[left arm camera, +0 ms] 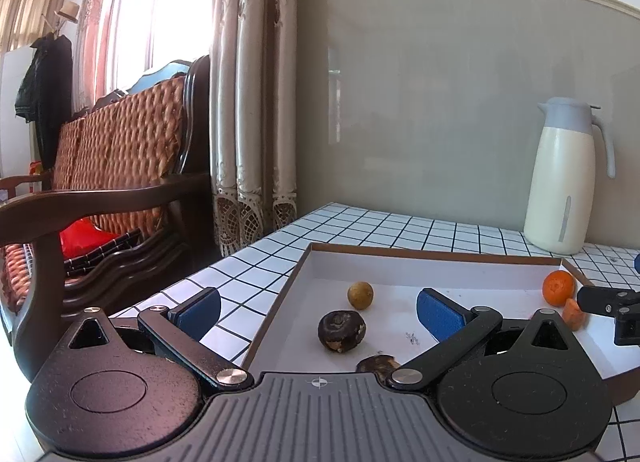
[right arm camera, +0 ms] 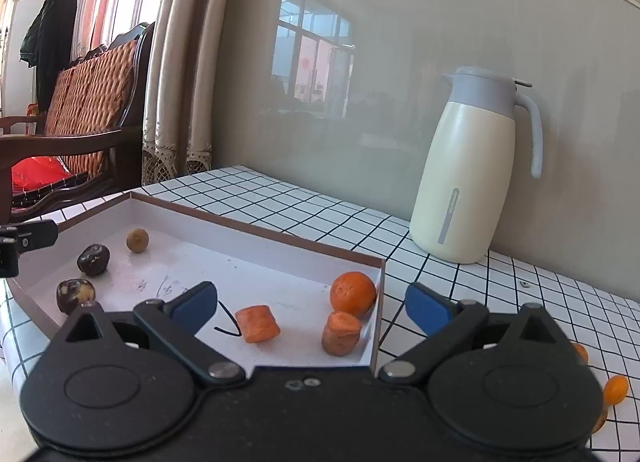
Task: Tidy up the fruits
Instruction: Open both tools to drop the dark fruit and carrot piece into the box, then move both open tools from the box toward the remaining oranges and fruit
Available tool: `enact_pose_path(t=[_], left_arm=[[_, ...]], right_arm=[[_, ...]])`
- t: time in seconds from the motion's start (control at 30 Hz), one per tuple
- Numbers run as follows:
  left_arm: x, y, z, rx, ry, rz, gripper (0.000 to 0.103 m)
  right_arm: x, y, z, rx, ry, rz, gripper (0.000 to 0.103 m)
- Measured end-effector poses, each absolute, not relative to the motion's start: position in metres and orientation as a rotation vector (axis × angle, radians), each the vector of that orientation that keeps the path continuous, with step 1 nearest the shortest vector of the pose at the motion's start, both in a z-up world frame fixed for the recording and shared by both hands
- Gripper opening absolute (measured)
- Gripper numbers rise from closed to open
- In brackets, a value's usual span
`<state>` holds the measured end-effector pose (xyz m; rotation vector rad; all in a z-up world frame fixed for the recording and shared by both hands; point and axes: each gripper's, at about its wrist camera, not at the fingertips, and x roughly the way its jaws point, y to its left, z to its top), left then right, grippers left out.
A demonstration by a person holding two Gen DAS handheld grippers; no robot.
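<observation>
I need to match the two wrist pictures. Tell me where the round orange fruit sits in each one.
Left wrist: the round orange fruit sits far right, in the tray's far right corner.
Right wrist: the fruit sits right of centre, against the tray's right wall.
Shared landmark: the cream jug behind the tray.

No writing can be read: the grey strip on the cream jug (right arm camera: pixel 464 182) and black scribbles on the tray floor (right arm camera: pixel 160 286) stay illegible.

jug (right arm camera: pixel 464 178) upright on tiled table (right arm camera: pixel 320 218) | sofa (left arm camera: pixel 120 158) (wicker-backed) | curtains (left arm camera: pixel 252 102)
</observation>
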<state>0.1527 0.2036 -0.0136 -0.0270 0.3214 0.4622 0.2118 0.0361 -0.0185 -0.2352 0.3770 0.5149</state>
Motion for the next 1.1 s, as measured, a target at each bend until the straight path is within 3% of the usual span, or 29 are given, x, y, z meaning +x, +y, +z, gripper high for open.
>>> enact_pose_path(t=[1.1], left_arm=[[0.102,0.1,0.024,-0.001,0.203,0.278,0.103]], right_arm=[[0.139,-0.077,0.011,-0.208,0.297,0.371,0.094]])
